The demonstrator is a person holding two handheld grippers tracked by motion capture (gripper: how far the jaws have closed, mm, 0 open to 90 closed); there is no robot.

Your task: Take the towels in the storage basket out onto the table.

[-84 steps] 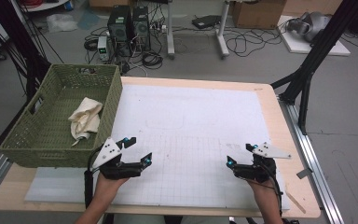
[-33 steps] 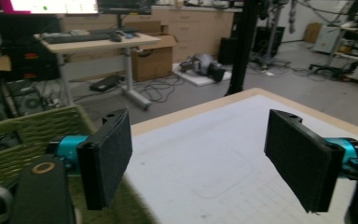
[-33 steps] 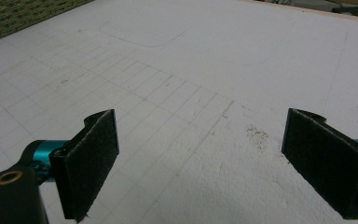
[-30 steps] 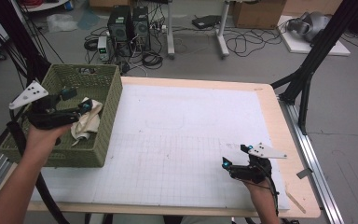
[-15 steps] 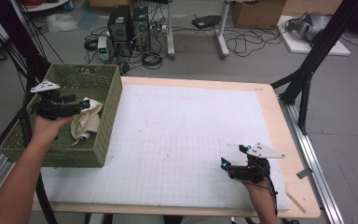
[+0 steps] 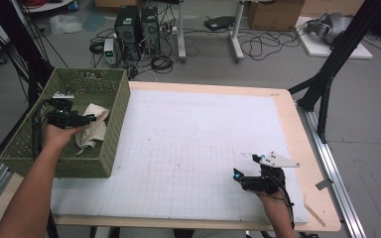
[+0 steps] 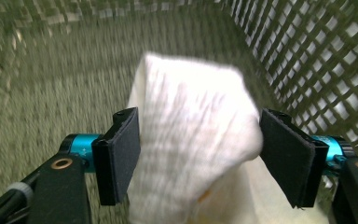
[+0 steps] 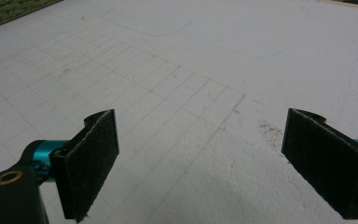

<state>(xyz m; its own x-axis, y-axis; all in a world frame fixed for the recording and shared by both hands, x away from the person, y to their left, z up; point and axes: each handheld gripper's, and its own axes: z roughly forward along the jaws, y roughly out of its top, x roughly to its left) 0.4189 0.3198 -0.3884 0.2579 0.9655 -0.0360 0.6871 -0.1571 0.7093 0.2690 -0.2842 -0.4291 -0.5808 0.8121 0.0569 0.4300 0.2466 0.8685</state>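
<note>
A: Left gripper (image 7: 198, 156) is down inside the green basket (image 6: 114, 106), jaws spread and just easing inward around the white cloth (image 7: 196, 140), pads not pressing yet.

B: So the cloth sits dead ahead, between the jaws?

A: Yes, bunched against the basket's right wall. The right gripper (image 6: 245, 173) rests wide open and empty on the white mat (image 6: 198, 148), well away from the basket.

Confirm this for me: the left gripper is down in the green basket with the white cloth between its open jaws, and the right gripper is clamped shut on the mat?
Not quite. The right gripper is open, nothing between its jaws, as the right gripper view shows. The rest holds: left gripper, green basket, white cloth.
</note>
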